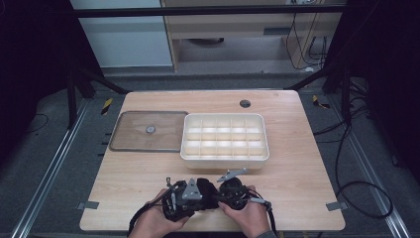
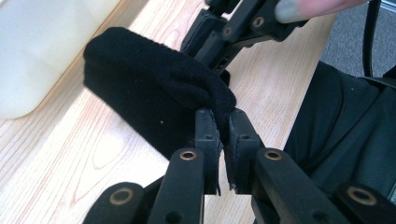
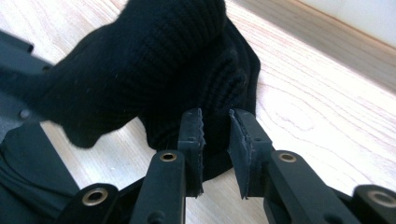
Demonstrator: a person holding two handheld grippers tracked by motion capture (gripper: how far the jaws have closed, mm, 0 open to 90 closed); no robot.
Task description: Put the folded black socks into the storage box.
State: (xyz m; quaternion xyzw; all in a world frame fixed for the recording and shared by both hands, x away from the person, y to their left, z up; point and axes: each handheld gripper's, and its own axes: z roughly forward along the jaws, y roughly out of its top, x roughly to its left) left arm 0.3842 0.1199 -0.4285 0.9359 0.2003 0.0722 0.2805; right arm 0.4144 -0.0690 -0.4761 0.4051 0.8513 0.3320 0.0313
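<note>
A black knitted cloth [image 1: 207,191] lies bunched on the wooden table near its front edge, between my two grippers. My left gripper [image 2: 223,123] is shut on a fold at the cloth's [image 2: 154,79] end, the fabric pinched between its pads. My right gripper [image 3: 216,126] comes in from the other side. Its jaws stand a little apart around a lower edge of the cloth [image 3: 159,60], and the pads do not visibly press on it. In the left gripper view the right gripper [image 2: 219,56] sits against the cloth's far side. Both hands hold the grippers close together.
A white tray [image 1: 225,157] divided into several compartments stands just beyond the grippers at the table's middle. Its wall [image 2: 42,46] is close on the left in the left gripper view. A clear flat lid [image 1: 148,131] with a knob lies left of the tray. The table's front edge is near.
</note>
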